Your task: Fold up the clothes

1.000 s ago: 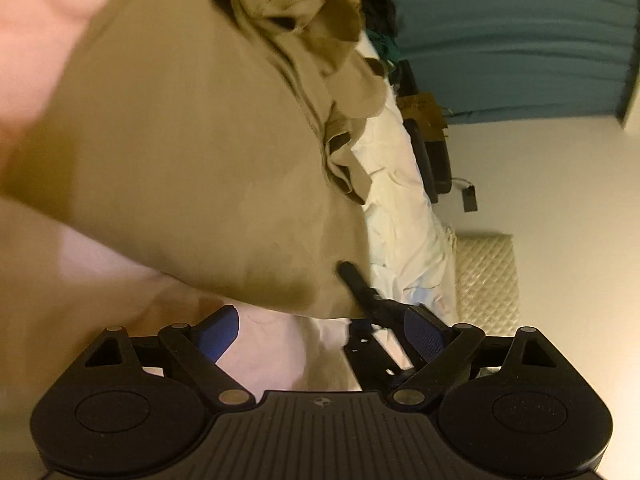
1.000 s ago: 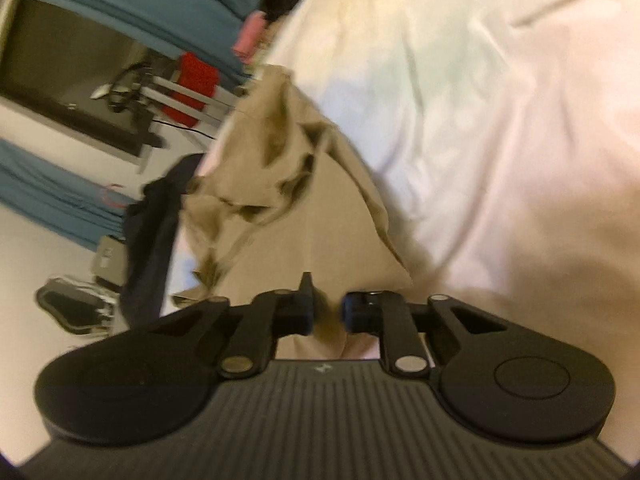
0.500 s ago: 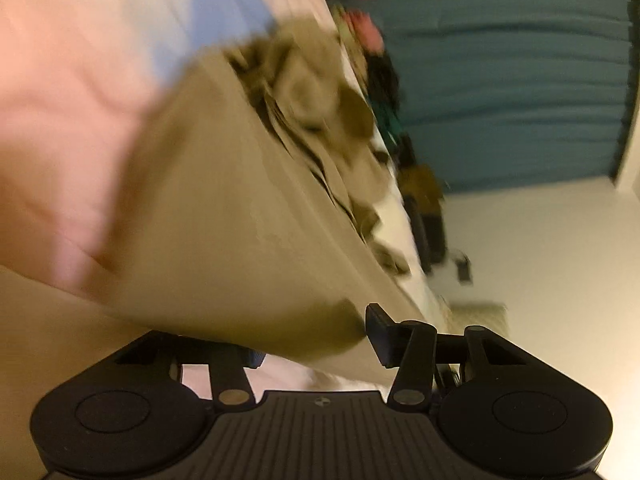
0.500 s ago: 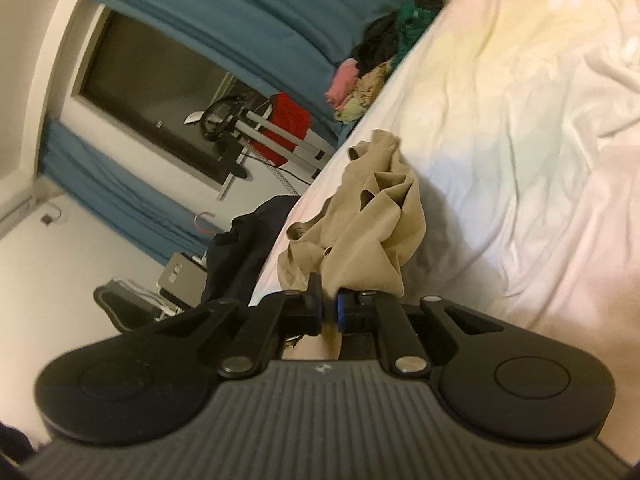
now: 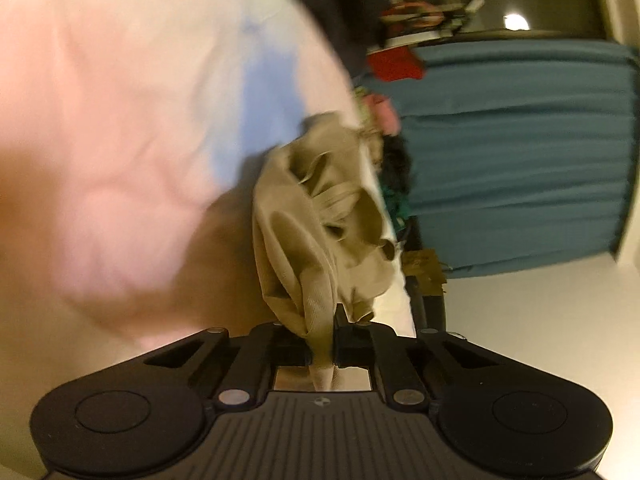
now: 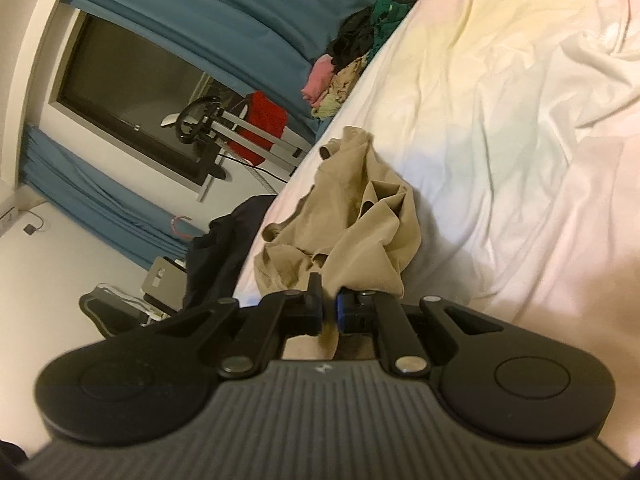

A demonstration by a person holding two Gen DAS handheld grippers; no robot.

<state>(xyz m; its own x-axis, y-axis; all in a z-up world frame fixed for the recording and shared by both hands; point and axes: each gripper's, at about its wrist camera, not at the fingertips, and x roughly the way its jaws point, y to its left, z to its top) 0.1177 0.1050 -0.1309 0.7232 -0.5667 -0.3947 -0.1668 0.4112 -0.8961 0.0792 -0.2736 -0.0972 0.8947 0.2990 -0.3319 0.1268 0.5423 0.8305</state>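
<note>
A khaki garment (image 5: pixel 316 232) hangs bunched from both grippers over the white bed sheet (image 5: pixel 120 120). My left gripper (image 5: pixel 322 340) is shut on an edge of it; cloth passes between the jaws. In the right wrist view the same khaki garment (image 6: pixel 360 232) trails from my right gripper (image 6: pixel 329 312), which is shut on another edge, with its far end resting crumpled near the bed's edge on the sheet (image 6: pixel 500 140). The left view is motion-blurred.
A pile of other clothes (image 6: pixel 352 60), pink, black and green, lies at the bed's far edge. Blue curtains (image 6: pixel 224 12) cover the wall. A dark garment (image 6: pixel 220 248) hangs off the bedside. A drying rack with a red item (image 6: pixel 256 120) stands beyond.
My left gripper closed on the khaki garment's edge. Both grippers rose and pulled back, so the garment gathered into a hanging bunch instead of lying spread.
</note>
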